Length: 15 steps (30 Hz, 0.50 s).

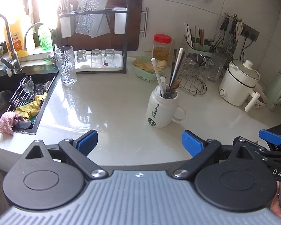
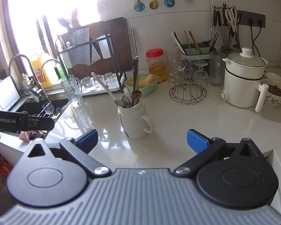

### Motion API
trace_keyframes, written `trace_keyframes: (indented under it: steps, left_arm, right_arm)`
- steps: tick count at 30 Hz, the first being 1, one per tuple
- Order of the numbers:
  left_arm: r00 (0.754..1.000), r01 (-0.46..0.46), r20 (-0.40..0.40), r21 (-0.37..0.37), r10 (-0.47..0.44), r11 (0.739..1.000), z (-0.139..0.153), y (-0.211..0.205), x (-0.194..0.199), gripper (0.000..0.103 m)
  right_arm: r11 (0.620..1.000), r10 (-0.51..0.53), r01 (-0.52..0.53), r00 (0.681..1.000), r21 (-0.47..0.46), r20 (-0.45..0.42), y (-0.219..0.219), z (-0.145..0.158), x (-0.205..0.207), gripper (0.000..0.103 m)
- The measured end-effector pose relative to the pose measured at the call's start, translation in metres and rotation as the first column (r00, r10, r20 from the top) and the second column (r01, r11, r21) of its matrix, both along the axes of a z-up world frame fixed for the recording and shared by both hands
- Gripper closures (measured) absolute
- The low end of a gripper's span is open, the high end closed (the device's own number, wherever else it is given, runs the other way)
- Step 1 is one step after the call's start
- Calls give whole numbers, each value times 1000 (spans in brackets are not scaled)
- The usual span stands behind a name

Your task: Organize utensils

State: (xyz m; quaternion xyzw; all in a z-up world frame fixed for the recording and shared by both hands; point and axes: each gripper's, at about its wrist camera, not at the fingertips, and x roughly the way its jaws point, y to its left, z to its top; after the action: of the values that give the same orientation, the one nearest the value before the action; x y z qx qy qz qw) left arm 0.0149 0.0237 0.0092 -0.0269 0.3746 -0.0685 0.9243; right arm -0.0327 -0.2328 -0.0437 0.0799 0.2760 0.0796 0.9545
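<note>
Both tongs, left gripper (image 1: 139, 143) and right gripper (image 2: 142, 141), hover released and empty above the countertop (image 1: 112, 103); the Starbucks mug (image 1: 162, 110) of utensils (image 1: 173, 75) stands just ahead, unobstructed.

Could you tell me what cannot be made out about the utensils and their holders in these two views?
- Lower ends of the utensils, both views: hidden inside the white mug.
- Green caddy contents, both views: too small, glasses in front.
- Sink, left view: edge cuts it off.
- Window area, both views: glare.

Both tongs, left and right, hold nothing.
</note>
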Motion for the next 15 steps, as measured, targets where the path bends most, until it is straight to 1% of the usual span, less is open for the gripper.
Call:
trace_keyframes:
  steps: [7,15]
  left_arm:
    - [1000,-16,4,-2,16,1000,2,5,-5,5]
    - [1000,-11,17,3,11,1000,4,8,-10,5]
  right_arm:
    - [1000,13,-13,1000,-4,11,1,2,-2,0]
    - [1000,13,-13,1000,-15,24,2,3,-5,0]
